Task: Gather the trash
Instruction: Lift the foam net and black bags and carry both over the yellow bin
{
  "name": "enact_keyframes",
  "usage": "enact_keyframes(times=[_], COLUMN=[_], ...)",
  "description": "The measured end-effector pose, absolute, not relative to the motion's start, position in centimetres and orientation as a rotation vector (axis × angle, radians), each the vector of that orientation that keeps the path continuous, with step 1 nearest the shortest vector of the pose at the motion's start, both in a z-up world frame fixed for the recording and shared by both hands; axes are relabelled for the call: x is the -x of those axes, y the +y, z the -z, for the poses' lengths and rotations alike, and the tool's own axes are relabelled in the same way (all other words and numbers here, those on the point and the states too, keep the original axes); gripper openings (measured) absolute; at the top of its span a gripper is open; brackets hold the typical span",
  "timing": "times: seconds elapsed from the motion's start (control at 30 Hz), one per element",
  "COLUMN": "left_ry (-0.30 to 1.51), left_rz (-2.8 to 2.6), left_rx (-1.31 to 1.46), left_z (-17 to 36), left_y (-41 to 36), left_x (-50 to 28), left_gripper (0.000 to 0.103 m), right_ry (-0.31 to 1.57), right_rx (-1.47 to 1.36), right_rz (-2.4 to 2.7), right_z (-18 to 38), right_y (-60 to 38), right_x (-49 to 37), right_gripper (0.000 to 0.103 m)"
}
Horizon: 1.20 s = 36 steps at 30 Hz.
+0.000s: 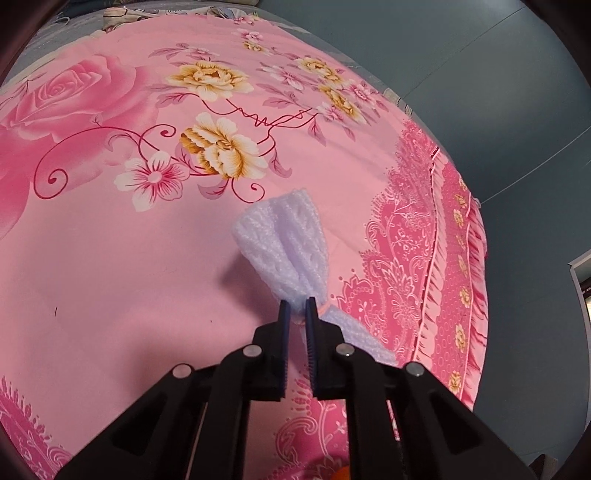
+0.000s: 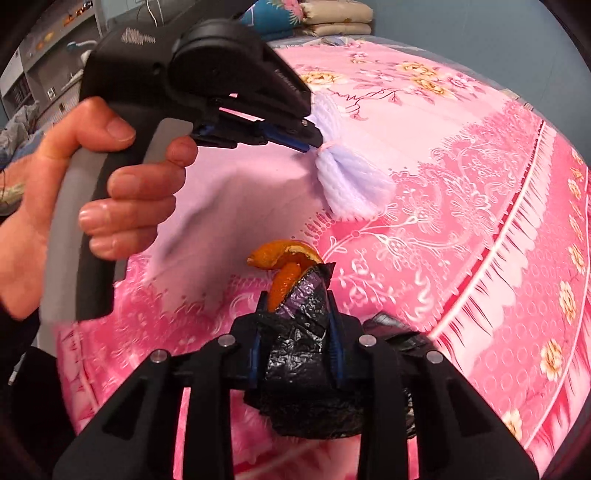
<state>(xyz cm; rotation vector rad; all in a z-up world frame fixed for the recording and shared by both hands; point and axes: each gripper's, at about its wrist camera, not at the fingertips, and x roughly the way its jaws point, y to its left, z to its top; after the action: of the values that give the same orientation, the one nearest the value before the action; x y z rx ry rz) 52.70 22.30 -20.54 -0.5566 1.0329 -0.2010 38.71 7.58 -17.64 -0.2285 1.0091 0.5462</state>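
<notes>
While the left gripper (image 1: 296, 308) pinches a white foam net (image 1: 282, 242) at its gathered waist, its two blue-padded fingers (image 1: 284, 325) stand almost pressed together, with only the squeezed neck of the net between them. Beyond the fingertips the net fans out wide and lifts off the pink floral bedsheet (image 1: 122, 258); a shorter tuft of it spills back to the right of the right-hand finger. From the right wrist camera the same gripper shows from the side, a hand (image 2: 92, 192) wrapped round its grey and black handle, the net flaring out on either side of the pinched waist.

The right gripper (image 2: 295, 310) is clamped on a crumpled black plastic bag (image 2: 303, 362). Its fingers (image 2: 334, 332) press in on both sides of the bag's bunched top, held apart only by the thickness of the plastic. The bulk of the bag hangs below and behind the fingertips, and another fold of it bulges out to the right of the right-hand finger. An orange peel (image 2: 286, 266) juts out of the bag's mouth, just ahead of the fingertips and a little toward the left-hand finger, one curl arching over the top of the plastic.

Folded quilts (image 2: 332, 18) are stacked at the far end of the bed, well beyond both pairs of fingers.
</notes>
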Motion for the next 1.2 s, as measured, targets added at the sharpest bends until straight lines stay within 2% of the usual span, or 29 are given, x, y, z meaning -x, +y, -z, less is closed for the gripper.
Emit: enact_keyframes(times=[0.8, 1.2], left_ry=[0.942, 0.879], left_rz=[0.199, 0.205], left_rx=[0.588, 0.433], left_z=[14.5, 11.4], left_y=[22.0, 18.3], left_x=[-41.0, -34.5], left_gripper=[0.007, 0.007], right_ry=[0.971, 0.951], right_rx=[0.117, 0.027], right_rz=[-0.557, -0.491], right_z=[9.8, 7.4], right_y=[0.8, -4.4], right_x=[-29.0, -25.8], right_gripper=[0.027, 0.027])
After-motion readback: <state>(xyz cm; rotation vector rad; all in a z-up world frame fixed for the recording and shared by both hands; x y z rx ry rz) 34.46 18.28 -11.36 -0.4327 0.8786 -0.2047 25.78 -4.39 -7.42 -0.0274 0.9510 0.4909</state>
